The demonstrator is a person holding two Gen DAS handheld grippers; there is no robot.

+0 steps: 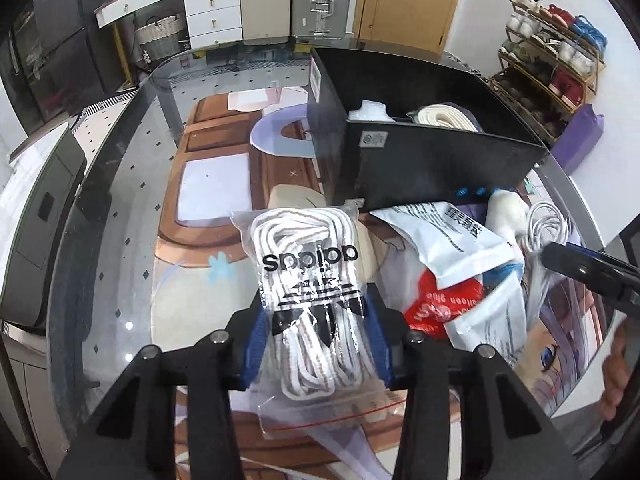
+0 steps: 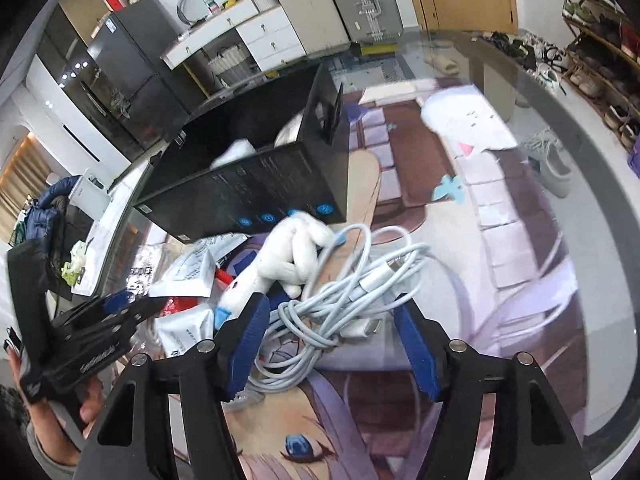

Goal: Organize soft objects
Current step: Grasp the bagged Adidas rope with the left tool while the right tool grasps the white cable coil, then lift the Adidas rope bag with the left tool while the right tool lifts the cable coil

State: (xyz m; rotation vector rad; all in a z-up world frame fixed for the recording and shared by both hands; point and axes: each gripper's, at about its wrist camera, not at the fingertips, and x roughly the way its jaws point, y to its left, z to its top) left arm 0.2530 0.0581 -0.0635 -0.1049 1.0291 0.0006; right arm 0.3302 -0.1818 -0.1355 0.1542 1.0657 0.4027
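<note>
My left gripper (image 1: 316,320) is shut on a clear bag of white laces (image 1: 310,280) with a black logo, held just above the glass table. The black box (image 1: 420,148) stands behind it, with a white foam piece (image 1: 370,112) and a cream roll (image 1: 444,118) inside. My right gripper (image 2: 330,320) is open, its blue pads on either side of a coiled white cable (image 2: 344,288) lying on the table. A white plush toy (image 2: 288,256) lies touching the cable, in front of the box (image 2: 256,176).
White printed pouches (image 1: 452,232) and a red-labelled packet (image 1: 444,304) lie right of the laces. The glass table's curved edge (image 1: 76,240) runs left. A shoe rack (image 1: 552,60) stands far right. The left gripper also shows in the right wrist view (image 2: 120,312).
</note>
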